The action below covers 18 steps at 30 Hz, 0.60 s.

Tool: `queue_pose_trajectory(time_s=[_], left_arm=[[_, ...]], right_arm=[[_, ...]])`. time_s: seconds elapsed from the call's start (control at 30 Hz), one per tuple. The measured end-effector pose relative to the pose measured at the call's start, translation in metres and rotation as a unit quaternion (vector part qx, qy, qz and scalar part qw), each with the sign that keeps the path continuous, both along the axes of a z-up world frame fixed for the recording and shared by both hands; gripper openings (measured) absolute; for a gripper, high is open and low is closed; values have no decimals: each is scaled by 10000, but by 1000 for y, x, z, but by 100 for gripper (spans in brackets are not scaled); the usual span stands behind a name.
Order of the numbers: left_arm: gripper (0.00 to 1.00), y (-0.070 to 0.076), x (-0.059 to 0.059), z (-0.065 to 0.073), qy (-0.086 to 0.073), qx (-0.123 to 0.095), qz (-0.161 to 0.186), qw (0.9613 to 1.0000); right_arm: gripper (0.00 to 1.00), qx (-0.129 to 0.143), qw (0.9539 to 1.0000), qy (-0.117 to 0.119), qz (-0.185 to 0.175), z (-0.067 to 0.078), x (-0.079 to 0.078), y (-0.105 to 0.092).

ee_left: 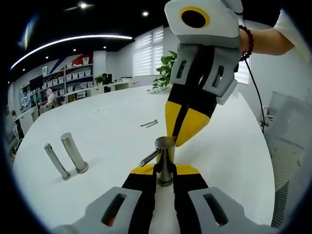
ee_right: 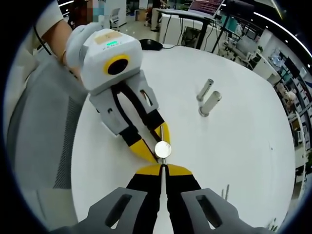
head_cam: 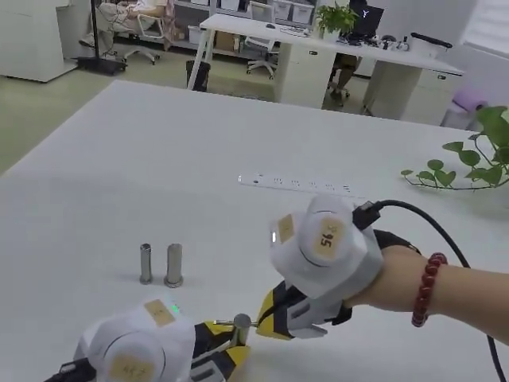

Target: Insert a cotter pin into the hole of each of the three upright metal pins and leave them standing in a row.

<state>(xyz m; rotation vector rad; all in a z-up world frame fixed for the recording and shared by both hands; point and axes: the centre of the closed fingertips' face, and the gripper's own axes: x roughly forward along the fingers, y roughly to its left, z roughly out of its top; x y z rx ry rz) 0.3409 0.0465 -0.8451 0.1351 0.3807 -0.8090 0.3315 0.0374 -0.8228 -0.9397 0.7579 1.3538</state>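
Presently, head view: the left tool (head_cam: pixel 233 344) is clamped on the upright metal pin (head_cam: pixel 241 325). The right tool (head_cam: pixel 264 317) sits just beside that pin, jaws pressed together, evidently on the cotter pin (head_cam: pixel 225 321), whose free end pokes out on the side away from the right tool. Two other metal pins (head_cam: pixel 159 264) stand well beyond the left tool on the bench (head_cam: pixel 238 135).

Left gripper view: the metal pin stands between this tool's jaws, long axis vertical. The cotter pin lies crosswise through the hole near its top. The right tool comes in from above, tips touching the pin's head.

Right gripper view: the pin's round top lies dead ahead of the shut tips. Judgement: a straight push forward would seat it. The pin looks like plain polished steel.
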Motion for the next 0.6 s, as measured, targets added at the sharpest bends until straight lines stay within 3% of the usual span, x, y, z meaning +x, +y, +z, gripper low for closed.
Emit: queue_pose_trajectory(time_s=[0.33,0.6], left_arm=[[11,4,5,1,24,-27,-24,10000],[11,10,14,1,15,35,-38,10000]], right_arm=[[4,74,9998,28,-207,0,4,4],[4,313,9985,117,-441,1,16,10]])
